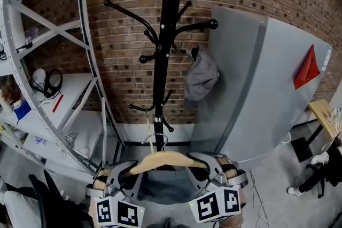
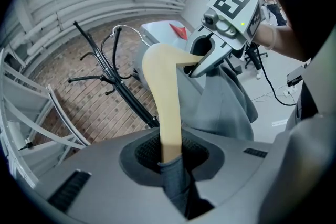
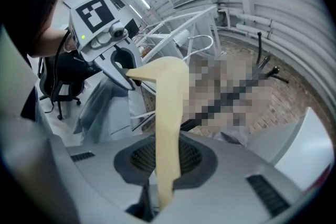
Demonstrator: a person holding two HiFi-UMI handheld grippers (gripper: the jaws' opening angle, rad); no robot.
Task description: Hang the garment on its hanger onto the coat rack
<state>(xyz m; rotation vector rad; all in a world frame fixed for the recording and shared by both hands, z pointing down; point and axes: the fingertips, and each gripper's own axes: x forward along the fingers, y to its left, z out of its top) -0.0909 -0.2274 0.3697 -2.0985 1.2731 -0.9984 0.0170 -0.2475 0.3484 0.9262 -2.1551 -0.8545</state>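
Note:
A pale wooden hanger [image 1: 166, 158] with a metal hook [image 1: 155, 140] carries a grey garment [image 1: 164, 189], low in the head view and just in front of the black coat rack [image 1: 163, 61]. My left gripper [image 1: 127, 172] is shut on the hanger's left arm, and my right gripper [image 1: 207, 167] is shut on its right arm. In the left gripper view the jaws [image 2: 170, 157] clamp the wood [image 2: 167, 102] and a fold of grey cloth [image 2: 177, 183]. In the right gripper view the jaws [image 3: 165, 165] clamp the hanger [image 3: 169, 113]. The rack's lower hooks [image 1: 140, 108] stand above the hanger.
A grey cap [image 1: 201, 76] hangs from a right-hand hook of the rack. White metal shelving [image 1: 59, 109] with headphones [image 1: 52, 83] stands at the left. A grey panel [image 1: 267, 88] with a red triangle [image 1: 307, 68] leans at the right. A brick wall lies behind.

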